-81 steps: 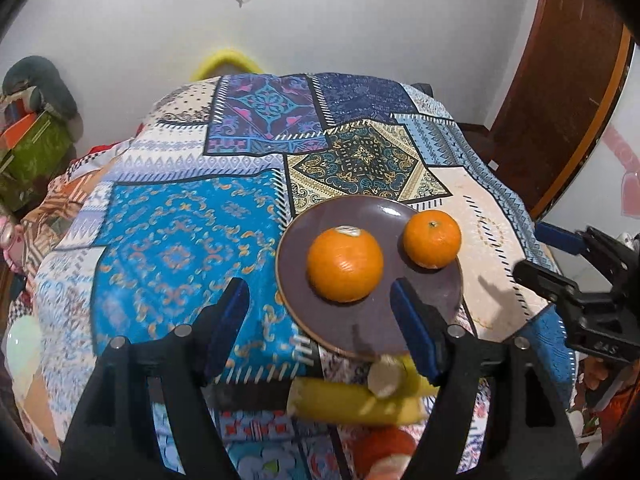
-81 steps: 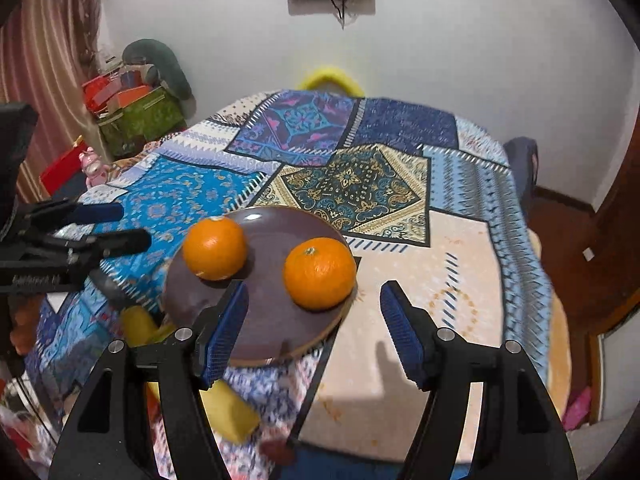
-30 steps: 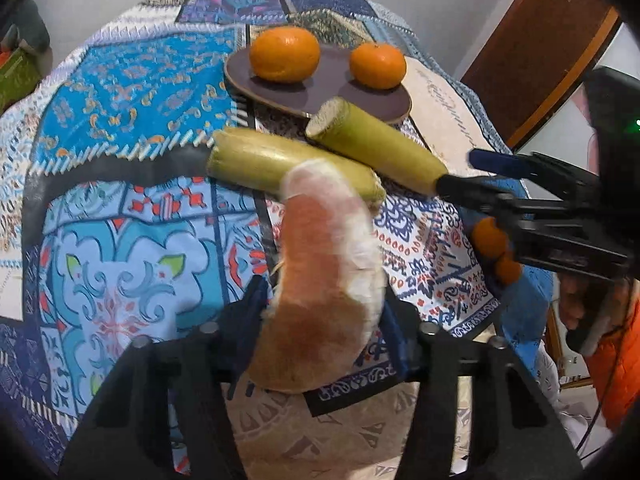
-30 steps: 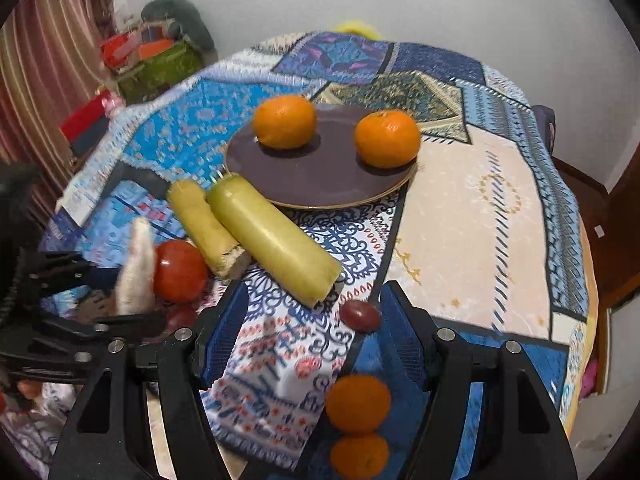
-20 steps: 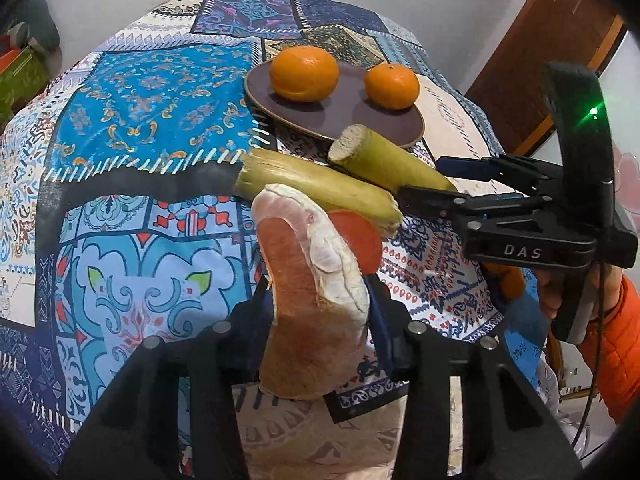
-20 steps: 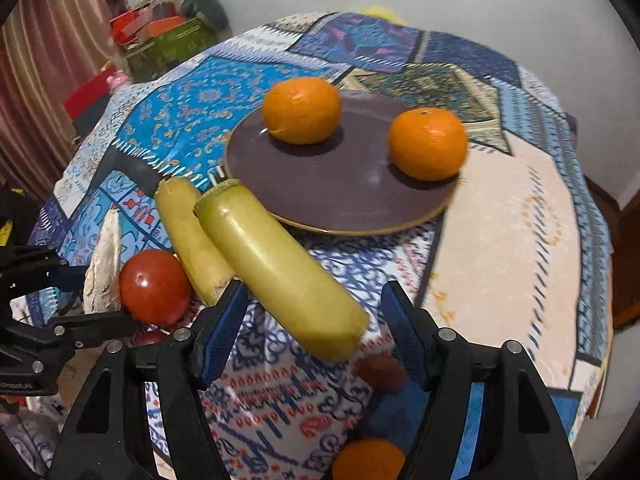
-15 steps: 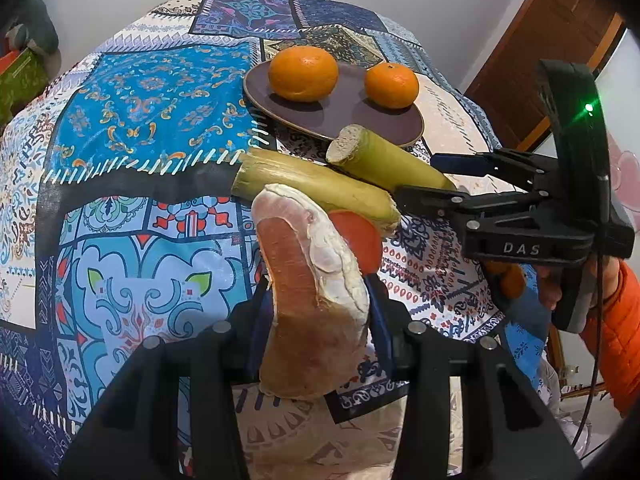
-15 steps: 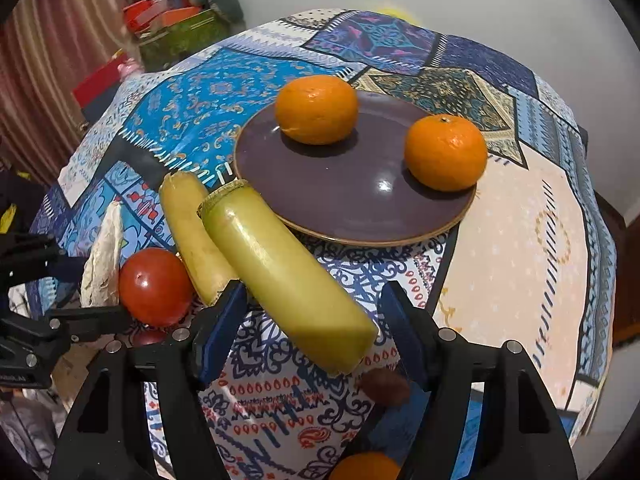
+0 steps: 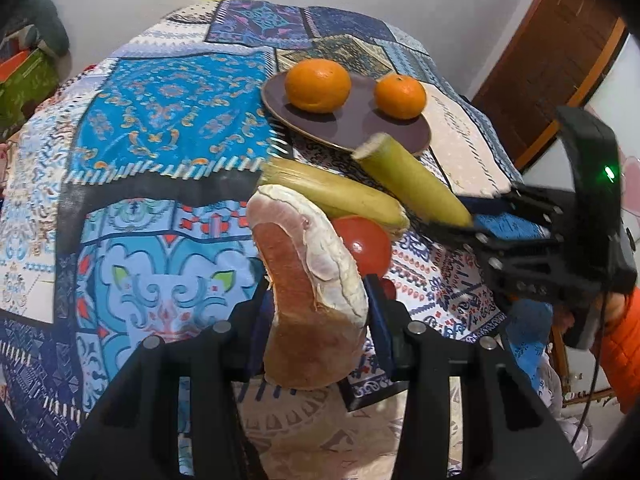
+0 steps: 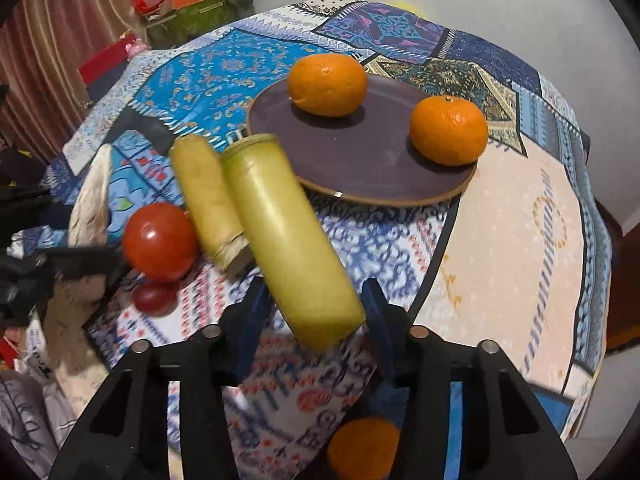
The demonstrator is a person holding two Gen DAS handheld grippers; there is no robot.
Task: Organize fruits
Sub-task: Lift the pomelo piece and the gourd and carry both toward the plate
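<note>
A: Where's the left tool?
B: Low in its own view, pinching a pomelo wedge. Pads press both sides; wedge stands upright, pith edge facing the cam.

A: And the right tool?
B: Jaws closing on a green cane piece. Near end of the cane sits btwn the blue pads, far end tilts up twd the plate. Frame's blurred there, so can't tell for sure if both pads press yet, but they look right against it.

A: What's on the plate?
B: Two oranges: big one at the back left, smaller one at the right rim. Plate's dark purple w/ a tan rim, sits on the patchwork cloth over the bench.

A: Other fruit?
B: A 2nd cane piece, yellower, lies just left of the held one, near the plate's edge. A tomato just beside its cut end, a small dark-red fruit right below the tomato. Another orange low in the right cam, partly behind the tool.

A: Do the tools see each other?
B: Yes. Left cam shows the right tool at right w/ a green light and an orange sleeve behind it.
</note>
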